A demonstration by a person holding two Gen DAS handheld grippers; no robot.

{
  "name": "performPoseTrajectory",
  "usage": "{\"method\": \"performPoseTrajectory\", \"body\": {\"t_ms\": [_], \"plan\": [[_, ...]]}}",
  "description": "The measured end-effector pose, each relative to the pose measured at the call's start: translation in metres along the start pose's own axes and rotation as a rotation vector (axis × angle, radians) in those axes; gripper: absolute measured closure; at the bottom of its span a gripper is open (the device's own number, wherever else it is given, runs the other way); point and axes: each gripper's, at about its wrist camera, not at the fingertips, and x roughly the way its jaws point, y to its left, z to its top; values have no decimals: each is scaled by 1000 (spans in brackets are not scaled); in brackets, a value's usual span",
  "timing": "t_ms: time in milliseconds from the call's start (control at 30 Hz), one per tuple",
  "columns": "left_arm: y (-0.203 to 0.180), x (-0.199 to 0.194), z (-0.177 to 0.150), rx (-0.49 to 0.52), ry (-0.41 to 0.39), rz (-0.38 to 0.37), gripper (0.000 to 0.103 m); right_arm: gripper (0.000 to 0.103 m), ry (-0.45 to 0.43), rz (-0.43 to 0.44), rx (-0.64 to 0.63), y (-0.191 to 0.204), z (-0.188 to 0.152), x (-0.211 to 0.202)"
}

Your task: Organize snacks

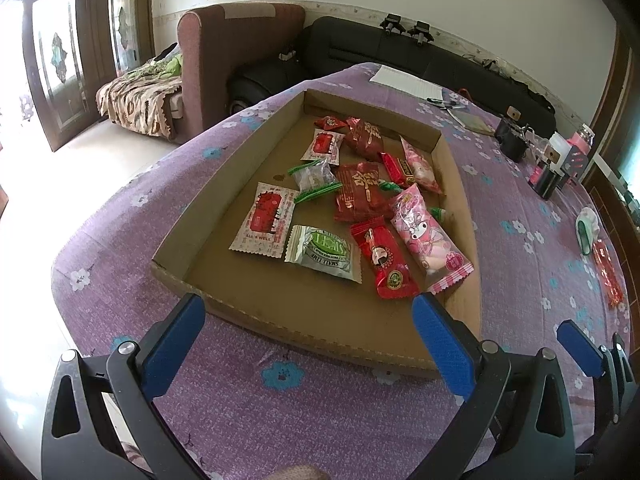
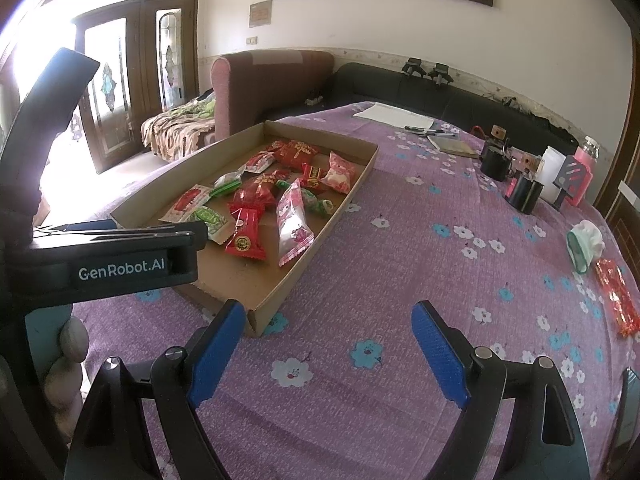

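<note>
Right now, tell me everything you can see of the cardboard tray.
The cardboard tray is a shallow, open-topped box of plain brown corrugated card with low upright walls. It lies flat on the purple flowered tablecloth, near the table's left side. Its floor holds loose snack packets, mostly red, some pink, white and green, lying scattered and overlapping towards its right side. A small dark stain marks the floor. Neither tongs touch it.

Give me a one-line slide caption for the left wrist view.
Open left gripper hovers at the near edge of a cardboard tray of wrapped snacks on a purple floral tablecloth.
</note>
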Motion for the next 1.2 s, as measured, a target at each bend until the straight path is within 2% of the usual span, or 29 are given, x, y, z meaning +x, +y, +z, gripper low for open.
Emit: {"method": "performPoseTrajectory", "body": {"t_ms": [867,1200], "plan": [[1,0,-1,-12,11,-5,0,16,0,5,-1,3,0,0],[0,-18,10,-11,-42,20,0,16,-17,9,26,-5,0,-11]]}}
